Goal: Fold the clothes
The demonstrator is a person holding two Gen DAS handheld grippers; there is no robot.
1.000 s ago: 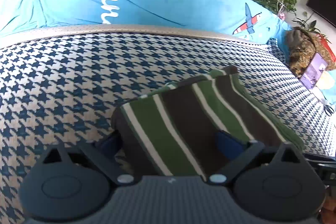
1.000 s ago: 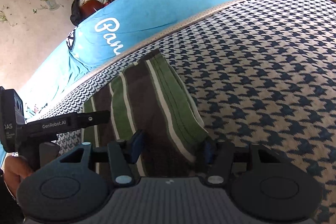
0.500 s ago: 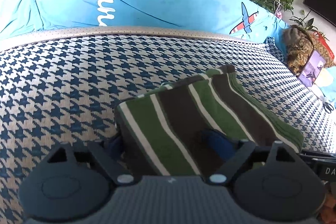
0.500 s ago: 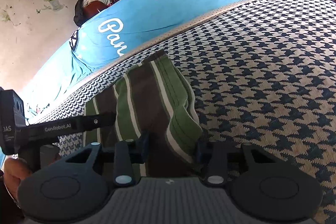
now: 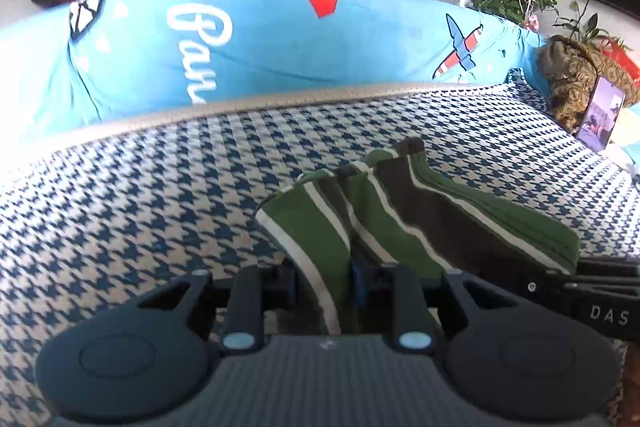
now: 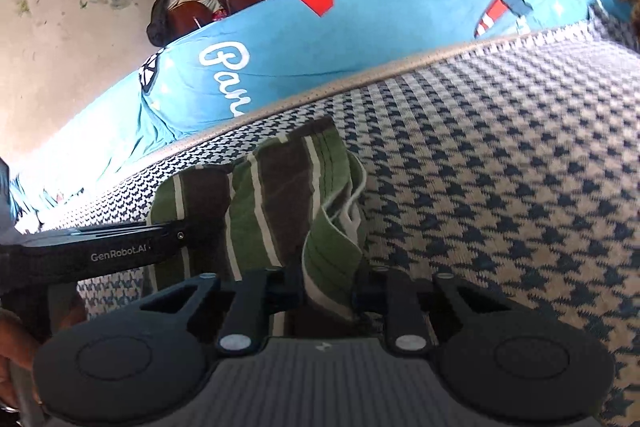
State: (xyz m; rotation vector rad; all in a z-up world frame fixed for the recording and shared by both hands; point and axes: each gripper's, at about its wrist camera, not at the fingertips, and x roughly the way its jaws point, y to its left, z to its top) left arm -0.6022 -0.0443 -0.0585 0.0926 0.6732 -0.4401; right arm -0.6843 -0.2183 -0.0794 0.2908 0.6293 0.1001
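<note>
The left gripper is closing its jaws on the near-left corner of the striped garment, the cloth bunched between its pads. At three o'clock from it, the right gripper is closing on the near-right corner. The garment lies folded on the houndstooth cover, the blue cushion at twelve o'clock.

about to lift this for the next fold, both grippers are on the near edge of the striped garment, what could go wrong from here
1. The left gripper is closing on a narrow bunched strip of the striped garment; it may slip out on lifting.
2. The right gripper is closing on curled hem layers; it may catch only some, so the fold opens.
3. Both grips sit close together, so the far part could sag onto the houndstooth cover.
</note>
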